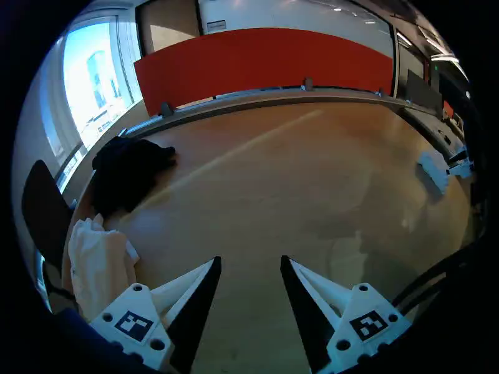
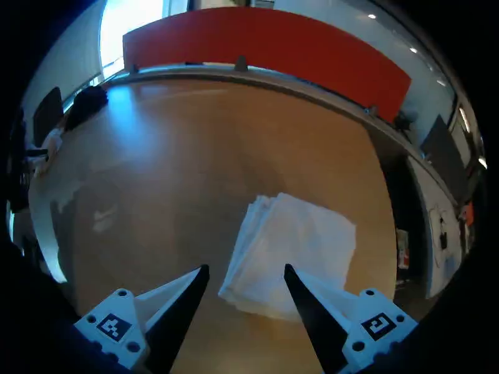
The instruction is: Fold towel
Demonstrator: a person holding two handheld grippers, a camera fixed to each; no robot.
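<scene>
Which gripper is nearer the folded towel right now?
Right. The right gripper is right at the towel, its near edge between the open jaws. The left gripper is far off across the table, with the towel small at its right.

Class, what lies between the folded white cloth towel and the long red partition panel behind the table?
In the right gripper view, only bare wooden tabletop stretches from the folded white towel to the red partition panel.
</scene>
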